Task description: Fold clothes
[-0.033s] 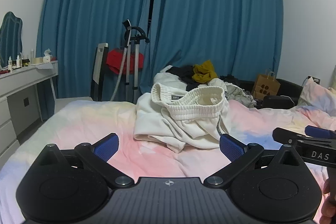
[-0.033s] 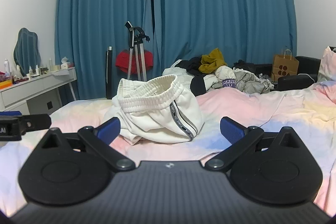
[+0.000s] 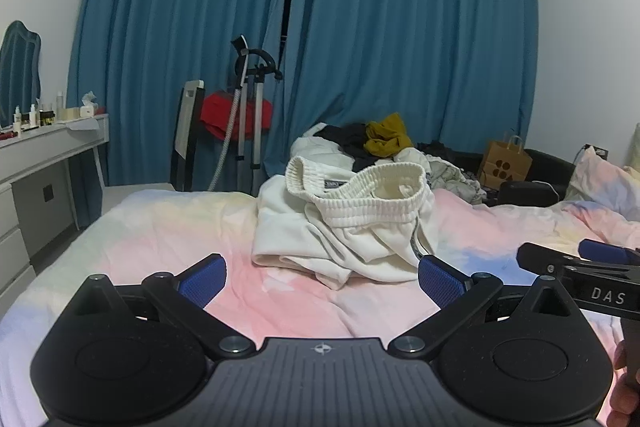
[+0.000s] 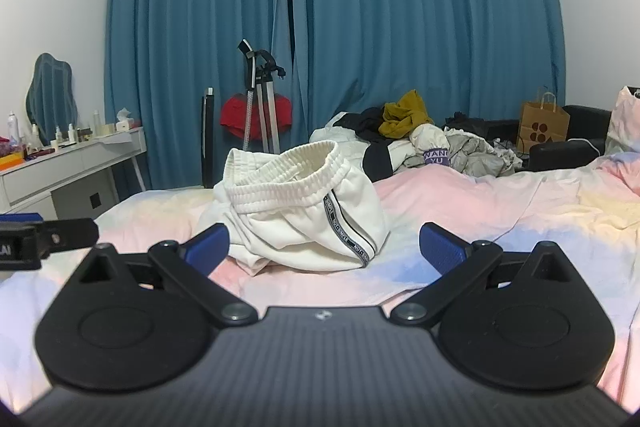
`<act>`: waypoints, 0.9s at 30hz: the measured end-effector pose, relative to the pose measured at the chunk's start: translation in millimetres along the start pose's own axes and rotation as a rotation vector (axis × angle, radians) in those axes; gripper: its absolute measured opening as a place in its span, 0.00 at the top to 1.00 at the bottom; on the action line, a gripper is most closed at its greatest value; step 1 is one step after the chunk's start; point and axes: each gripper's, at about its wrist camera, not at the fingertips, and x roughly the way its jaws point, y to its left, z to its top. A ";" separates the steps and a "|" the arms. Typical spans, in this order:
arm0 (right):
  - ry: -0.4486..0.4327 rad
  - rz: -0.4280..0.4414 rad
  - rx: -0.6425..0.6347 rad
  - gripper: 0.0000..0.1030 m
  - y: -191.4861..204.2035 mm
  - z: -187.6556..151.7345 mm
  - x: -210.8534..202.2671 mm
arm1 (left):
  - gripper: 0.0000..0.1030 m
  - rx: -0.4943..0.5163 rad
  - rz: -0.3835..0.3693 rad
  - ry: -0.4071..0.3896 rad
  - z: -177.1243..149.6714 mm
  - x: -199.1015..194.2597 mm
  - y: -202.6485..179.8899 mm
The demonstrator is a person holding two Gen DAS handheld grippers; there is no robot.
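Nothing has moved since the earlier frame. Left gripper (image 3: pixel 322 277) and right gripper (image 4: pixel 324 247) both hover spread wide, empty, before the crumpled white trousers (image 4: pixel 304 203) on the bed (image 3: pixel 160 227).

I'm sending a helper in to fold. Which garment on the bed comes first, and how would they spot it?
Start at the pastel bedspread. In front of the mixed clothes pile by the blue curtains, the white sweatpants lie crumpled alone. Only they show a ribbed elastic waistband and a dark lettered side stripe.
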 end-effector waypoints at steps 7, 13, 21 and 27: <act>-0.016 -0.008 -0.015 0.00 0.1 -0.8 -1.6 | 0.00 0.026 0.002 0.017 -2.6 -6.1 -7.8; -0.016 -0.007 -0.012 0.00 0.3 0.4 0.0 | 0.00 -0.008 -0.018 0.027 -2.4 4.1 -0.2; -0.015 -0.014 0.002 0.00 -3.4 -1.4 -0.3 | 0.00 0.003 -0.039 0.043 -4.9 4.4 -5.3; -0.026 -0.011 0.006 0.00 -5.1 0.1 -3.1 | 0.00 0.015 -0.042 0.046 -6.8 8.0 -8.9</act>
